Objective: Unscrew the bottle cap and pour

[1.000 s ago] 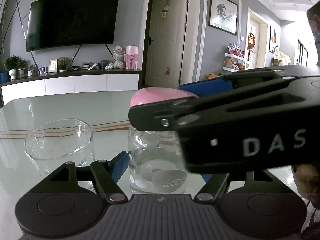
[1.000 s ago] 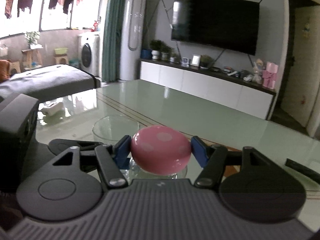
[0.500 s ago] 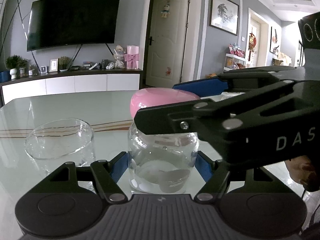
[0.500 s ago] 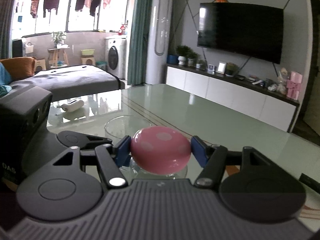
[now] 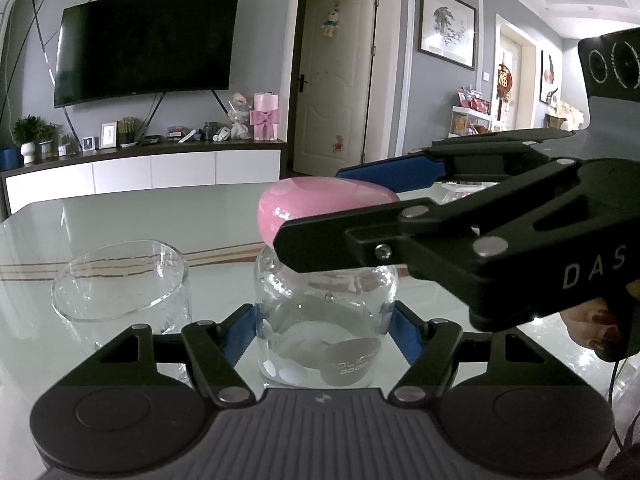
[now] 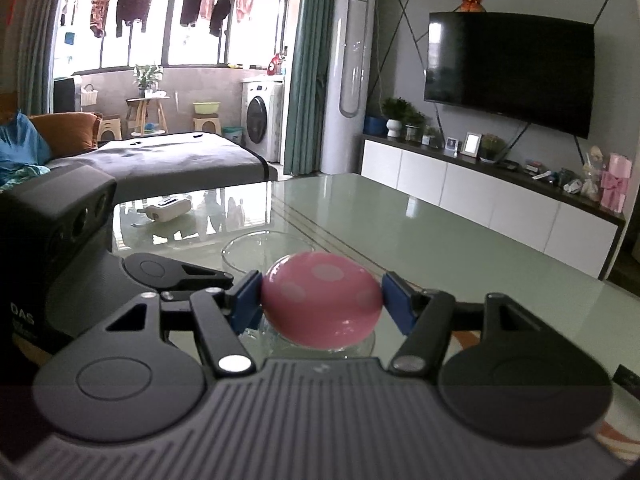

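Observation:
A clear glass bottle (image 5: 324, 320) stands upright on the glass table (image 5: 120, 216). My left gripper (image 5: 322, 332) is shut on its body, a blue pad on each side. A pink dotted cap (image 5: 320, 204) sits on the bottle's top. My right gripper (image 5: 316, 208) reaches in from the right and is shut on the cap. In the right wrist view the cap (image 6: 320, 300) fills the gap between the right gripper's (image 6: 322, 304) blue pads, and the left gripper's body (image 6: 60, 220) shows at the left. An empty glass cup (image 5: 116, 280) stands just left of the bottle.
A white handheld device (image 6: 164, 210) lies on the far left part of the table. A person's hand (image 5: 592, 328) holds the right gripper at the right edge. A TV cabinet (image 6: 500, 196) runs beyond the table's far side.
The right gripper has turned about the cap, still gripping it; its body swung so its camera block now shows at the top right. Bottle, cup and left gripper stayed put.

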Action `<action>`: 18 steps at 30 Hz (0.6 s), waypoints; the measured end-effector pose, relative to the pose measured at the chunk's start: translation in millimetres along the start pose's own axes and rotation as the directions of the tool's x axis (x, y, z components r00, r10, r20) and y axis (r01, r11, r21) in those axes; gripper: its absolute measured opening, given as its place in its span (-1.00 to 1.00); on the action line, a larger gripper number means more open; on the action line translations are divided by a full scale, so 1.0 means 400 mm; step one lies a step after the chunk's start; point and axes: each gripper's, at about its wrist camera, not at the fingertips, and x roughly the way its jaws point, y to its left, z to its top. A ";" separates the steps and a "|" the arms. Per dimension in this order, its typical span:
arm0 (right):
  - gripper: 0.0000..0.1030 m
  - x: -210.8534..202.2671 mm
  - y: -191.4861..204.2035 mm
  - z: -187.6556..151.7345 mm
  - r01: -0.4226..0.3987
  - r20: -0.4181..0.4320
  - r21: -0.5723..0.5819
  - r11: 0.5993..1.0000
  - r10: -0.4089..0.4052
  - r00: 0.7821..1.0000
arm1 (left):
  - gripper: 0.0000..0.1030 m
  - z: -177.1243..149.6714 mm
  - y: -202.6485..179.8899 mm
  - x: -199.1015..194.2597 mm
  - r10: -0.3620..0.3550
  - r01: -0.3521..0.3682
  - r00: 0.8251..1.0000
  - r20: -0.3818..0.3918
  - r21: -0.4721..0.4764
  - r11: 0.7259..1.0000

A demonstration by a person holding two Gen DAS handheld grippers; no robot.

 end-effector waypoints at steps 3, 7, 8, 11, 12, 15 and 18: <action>0.55 -0.001 0.002 -0.001 0.034 -0.012 0.021 0.999 -0.033 0.999 | 0.43 0.003 -0.006 -0.008 0.002 -0.002 1.000 0.000 0.003 1.000; 0.67 -0.005 0.005 0.005 0.083 -0.032 0.077 0.994 -0.081 0.996 | 0.44 0.000 -0.003 -0.005 0.003 -0.003 1.000 -0.001 0.004 1.000; 0.67 -0.004 0.006 0.010 0.101 -0.044 0.099 0.990 -0.097 0.994 | 0.44 0.000 -0.004 -0.005 0.004 -0.004 1.000 -0.001 0.005 1.000; 0.66 -0.001 0.015 0.027 0.142 -0.063 0.133 0.981 -0.135 0.989 | 0.44 0.003 -0.011 -0.011 0.004 -0.004 1.000 -0.001 0.005 1.000; 0.66 0.003 0.020 0.034 0.156 -0.071 0.135 0.978 -0.148 0.986 | 0.44 0.003 -0.011 -0.011 0.005 -0.005 1.000 -0.001 0.005 1.000; 0.58 0.020 0.031 0.050 0.192 -0.102 0.139 0.971 -0.179 0.979 | 0.44 0.002 -0.010 -0.011 0.005 -0.005 1.000 -0.001 0.005 1.000; 0.40 0.042 0.039 0.062 0.218 -0.135 0.135 0.967 -0.200 0.970 | 0.44 0.007 -0.015 -0.012 0.005 -0.005 1.000 -0.001 0.005 1.000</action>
